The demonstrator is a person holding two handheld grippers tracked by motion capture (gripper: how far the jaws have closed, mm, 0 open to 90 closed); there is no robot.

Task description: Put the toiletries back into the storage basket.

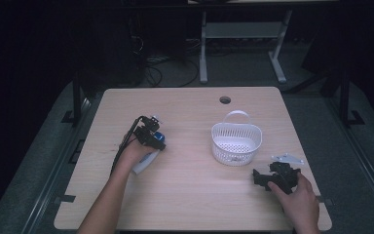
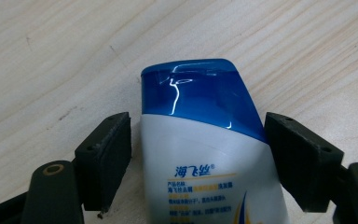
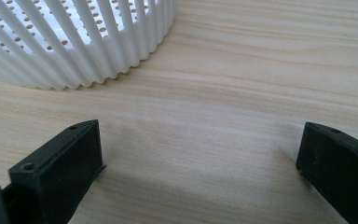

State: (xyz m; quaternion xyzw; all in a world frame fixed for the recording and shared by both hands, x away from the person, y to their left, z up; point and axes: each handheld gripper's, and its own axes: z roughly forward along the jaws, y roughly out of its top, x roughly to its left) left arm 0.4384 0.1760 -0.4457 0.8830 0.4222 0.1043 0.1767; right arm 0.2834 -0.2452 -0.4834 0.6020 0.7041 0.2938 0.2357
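Note:
A white shampoo bottle [image 2: 205,163] with a blue cap [image 2: 200,95] lies flat on the wooden table [image 1: 190,105]. My left gripper [image 2: 198,140] is open and straddles the bottle just below the cap, with a small gap at the left pad [image 2: 109,154]. In the high view the left gripper [image 1: 152,136] sits left of centre, the white body of the bottle [image 1: 142,165] poking out under the hand. My right gripper [image 3: 200,144] is open over bare wood with nothing between its jaws. It rests at the table's right front [image 1: 268,176], just short of a white slatted basket [image 3: 74,51].
The white basket [image 1: 236,155], with a loop handle at its far side, stands right of centre. A round cable hole [image 1: 225,100] sits near the table's far edge. Desk legs and cables stand on the dark floor beyond.

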